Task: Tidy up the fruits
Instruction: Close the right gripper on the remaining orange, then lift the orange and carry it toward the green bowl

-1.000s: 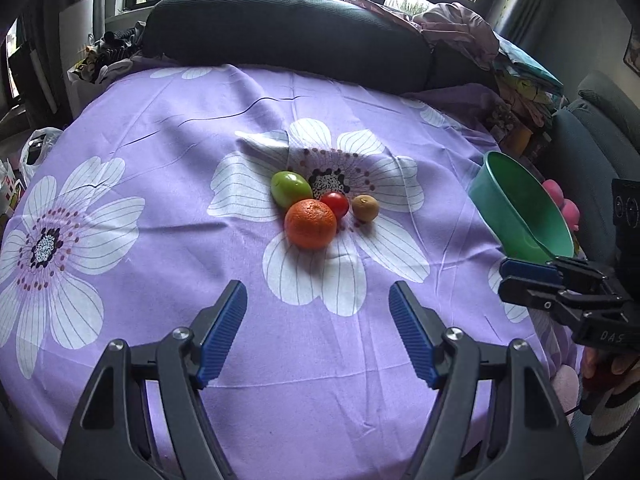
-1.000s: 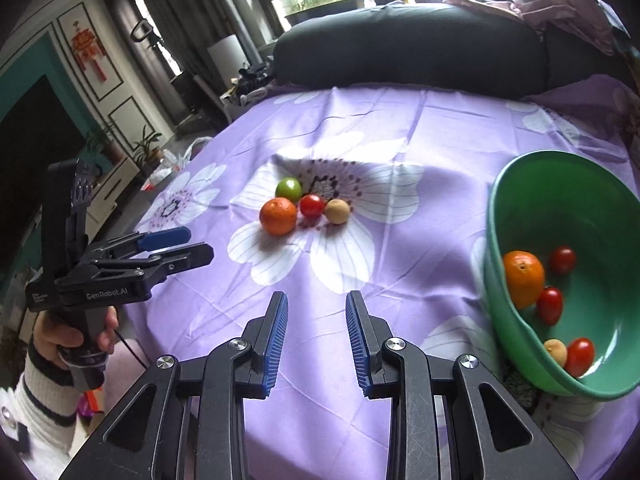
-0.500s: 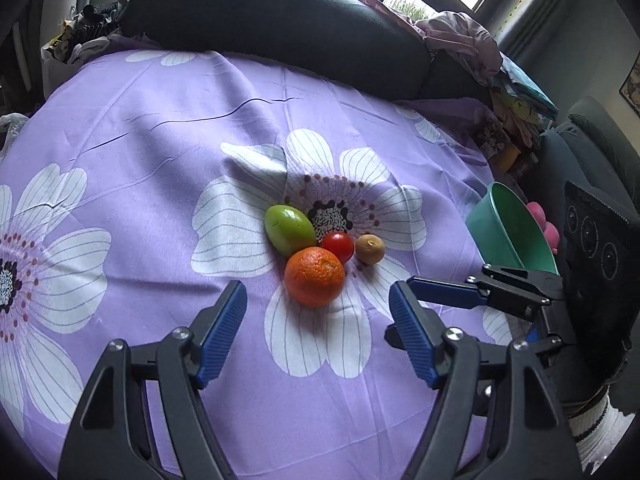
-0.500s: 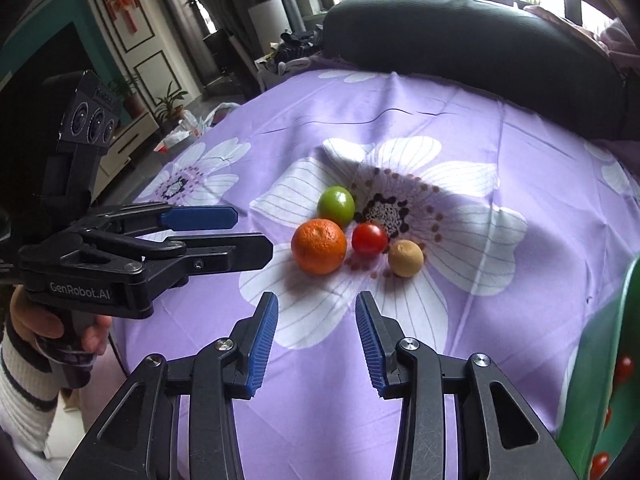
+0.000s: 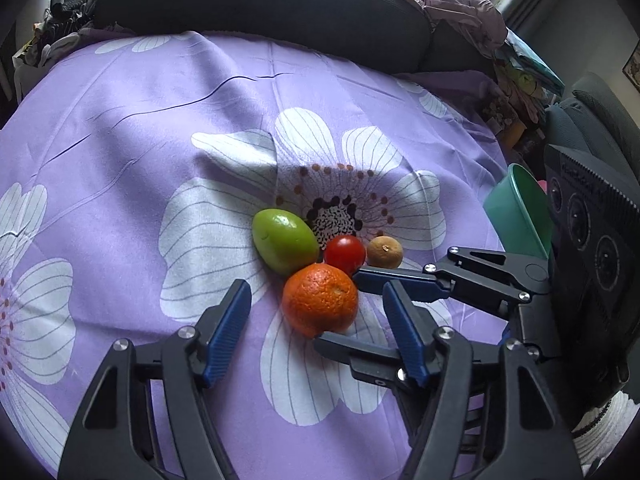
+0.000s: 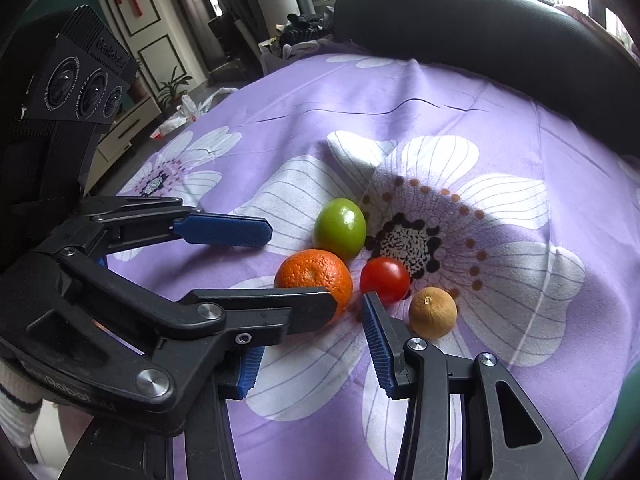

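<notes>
Purple cloth (image 5: pixel 140 128) printed with big white flowers covers the whole surface, and a dark padded cushion (image 5: pixel 260 4) runs along its far edge. At the cloth's right border sits the green bowl (image 5: pixel 516 216), smooth plastic, seen edge-on. Only the left wrist view shows it properly, while the right wrist view alone takes in the room's panelled wall and potted plant.

Four fruits huddle on the central flower. Biggest is the orange (image 5: pixel 320 304), round with pebbled skin. Next comes the glossy green fruit (image 5: pixel 284 240), egg-shaped, touching it. A shiny red tomato (image 5: pixel 345 254) is tucked between them, and a dull tan little fruit (image 5: pixel 385 252) sits just beside that.

Both grippers crowd the orange. The left gripper (image 5: pixel 316 320) has its ribbed blue pads spread wide, gripping nothing, the orange right between the fingertips. The right gripper (image 6: pixel 308 344) is also agape and empty-handed, coming in from the side, its fingers flanking the orange.
</notes>
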Tool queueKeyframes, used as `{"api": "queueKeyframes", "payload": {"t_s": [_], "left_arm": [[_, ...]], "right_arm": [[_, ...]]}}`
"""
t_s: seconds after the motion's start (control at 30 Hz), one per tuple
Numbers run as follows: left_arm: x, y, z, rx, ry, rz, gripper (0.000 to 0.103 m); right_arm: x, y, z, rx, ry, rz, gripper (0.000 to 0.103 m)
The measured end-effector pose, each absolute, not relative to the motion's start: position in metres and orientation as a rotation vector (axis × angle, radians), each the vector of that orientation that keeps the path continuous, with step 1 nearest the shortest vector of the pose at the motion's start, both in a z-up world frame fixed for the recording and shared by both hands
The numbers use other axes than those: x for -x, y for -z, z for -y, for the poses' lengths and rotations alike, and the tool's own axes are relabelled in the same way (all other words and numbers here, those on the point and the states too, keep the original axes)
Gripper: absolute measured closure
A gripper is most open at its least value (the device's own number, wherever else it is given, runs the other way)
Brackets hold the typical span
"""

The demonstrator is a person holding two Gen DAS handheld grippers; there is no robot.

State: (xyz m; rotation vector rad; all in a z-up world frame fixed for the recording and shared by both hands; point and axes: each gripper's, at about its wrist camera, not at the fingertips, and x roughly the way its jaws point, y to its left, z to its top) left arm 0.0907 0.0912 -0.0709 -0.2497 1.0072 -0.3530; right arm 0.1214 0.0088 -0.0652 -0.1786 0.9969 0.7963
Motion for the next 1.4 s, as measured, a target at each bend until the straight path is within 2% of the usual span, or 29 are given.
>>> {"api": "queueKeyframes", "payload": {"t_s": [0.03, 0.1, 0.27, 0.73, 1.4], "left_arm": [[-0.092, 0.072, -0.091, 0.249, 0.357, -1.01, 0.04], [-0.093, 0.074, -0.09, 0.251, 0.364, -1.016, 0.052], [-0.095, 0.078, -0.089, 0.258, 0.368, -1.029, 0.061], [-0.071, 0.047, -0.071, 0.222, 0.35, -0.952, 0.061], [-0.009, 0.021, 0.024, 0.119, 0.481, -0.914, 0.06]], "right_arm": [[-0.122, 0.067, -0.01, 0.175, -0.799, -1.0, 0.056], [-0.126, 0.071, -0.014, 0.169, -0.807, -1.004, 0.056], [-0.129, 0.077, -0.013, 0.125, -0.828, -1.043, 0.056], [-0.112, 0.055, -0.002, 0.099, -0.821, -0.973, 0.059], [-0.027, 0.022, 0.081, 0.005, -0.69, -0.9, 0.059]]}}
